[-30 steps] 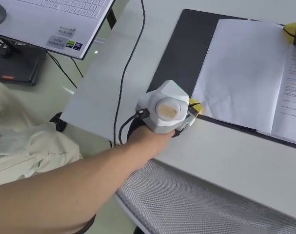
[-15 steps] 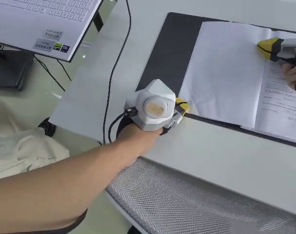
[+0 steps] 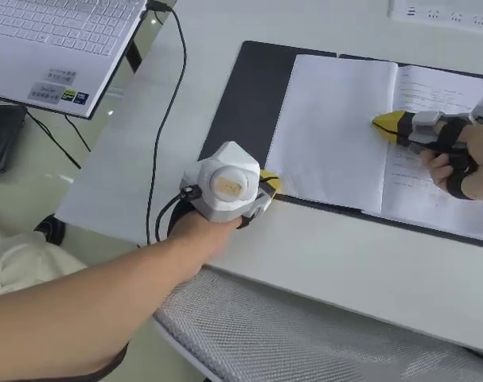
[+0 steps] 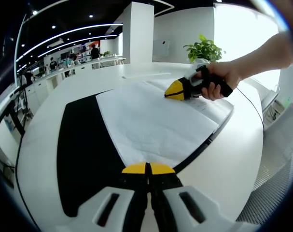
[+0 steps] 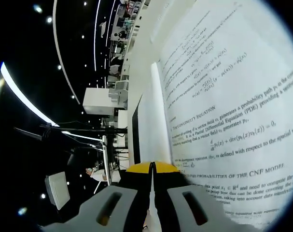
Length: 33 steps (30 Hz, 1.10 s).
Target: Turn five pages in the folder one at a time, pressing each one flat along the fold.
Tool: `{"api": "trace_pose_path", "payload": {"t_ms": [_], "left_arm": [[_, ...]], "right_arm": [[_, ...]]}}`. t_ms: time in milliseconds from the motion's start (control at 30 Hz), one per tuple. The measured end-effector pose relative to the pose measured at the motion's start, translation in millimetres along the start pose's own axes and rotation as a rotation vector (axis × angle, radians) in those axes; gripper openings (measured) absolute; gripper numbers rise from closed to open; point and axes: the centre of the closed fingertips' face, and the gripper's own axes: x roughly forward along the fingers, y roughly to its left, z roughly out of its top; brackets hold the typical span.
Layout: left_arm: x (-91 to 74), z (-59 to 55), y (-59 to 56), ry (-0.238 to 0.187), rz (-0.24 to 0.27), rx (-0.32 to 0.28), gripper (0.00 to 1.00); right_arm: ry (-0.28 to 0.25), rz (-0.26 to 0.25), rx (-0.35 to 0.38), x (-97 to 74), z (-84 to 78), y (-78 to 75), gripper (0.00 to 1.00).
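Note:
A black folder [image 3: 241, 103] lies open on the white table. Its left side carries a blank white page [image 3: 329, 127] and its right side a printed page [image 3: 440, 87]. My left gripper [image 3: 269, 185] is shut, its yellow tips resting at the near left corner of the blank page [image 4: 146, 121]. My right gripper [image 3: 382, 123] is shut too, tips down at the fold between the two pages. In the right gripper view its closed tips [image 5: 152, 166] touch the printed page [image 5: 223, 96] beside the fold. The left gripper view shows the right gripper [image 4: 173, 92] on the far pages.
A white laptop [image 3: 58, 40] sits at the far left with a black cable [image 3: 165, 119] running down the table. A white power strip [image 3: 440, 12] lies behind the folder. A grey mesh chair seat [image 3: 305, 334] is just below the table's near edge.
My right gripper has moved in from the right edge of the folder to the fold. The left gripper stays at the page's near corner; the head camera has shifted.

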Motion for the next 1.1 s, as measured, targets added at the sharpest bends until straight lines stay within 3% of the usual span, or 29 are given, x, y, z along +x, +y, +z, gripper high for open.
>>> {"api": "trace_pose_path", "payload": {"t_ms": [200,833,1100], "left_arm": [[-0.6,0.2,-0.7,0.003,0.000,0.015,0.00],[0.3,-0.4,-0.8,0.009,0.001,0.042,0.00],[0.4,-0.5,-1.3,0.014,0.004,0.044,0.00]], "right_arm": [[0.010,-0.004,0.009,-6.9,-17.9,-2.8,0.00],[0.073,-0.012,0.012,-35.0,-98.9,-5.0,0.00],[0.094,-0.010,0.020,-46.1,-120.8,-8.2,0.00]]}}
